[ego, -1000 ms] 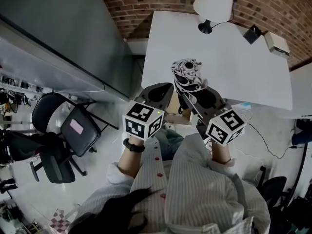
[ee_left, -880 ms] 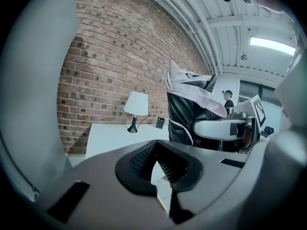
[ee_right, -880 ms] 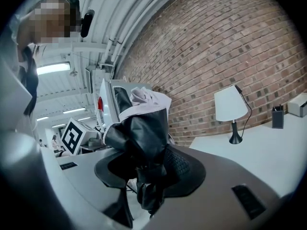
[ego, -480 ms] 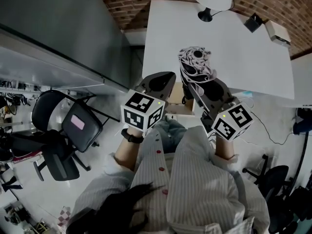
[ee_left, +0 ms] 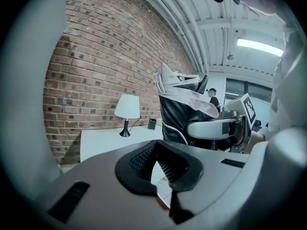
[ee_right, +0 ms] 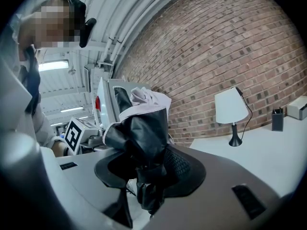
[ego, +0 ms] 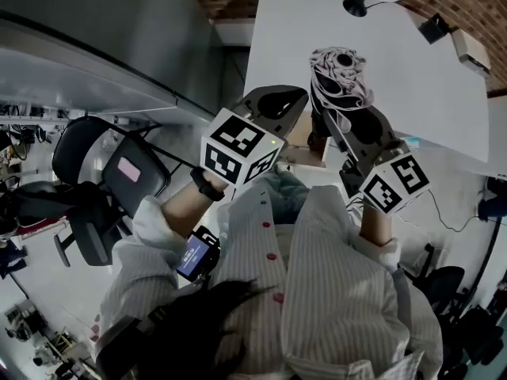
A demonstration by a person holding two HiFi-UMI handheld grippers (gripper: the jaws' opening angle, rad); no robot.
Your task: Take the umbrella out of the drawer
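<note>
no legible text, markers perhaps only patterns

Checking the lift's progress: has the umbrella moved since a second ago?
No, hardly: the umbrella, clamped in the right gripper, keeps about the same gap to the lamp base on the table as before.

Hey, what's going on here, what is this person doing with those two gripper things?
A person in a striped shirt holds a hand-held gripper in each hand. The right hand-held gripper is closed on a folded black umbrella with white trim and holds it upright in the air by the white table. The left hand-held gripper is beside it, with its jaws apart and nothing between them. The umbrella is out in the open, not in a drawer.
</note>
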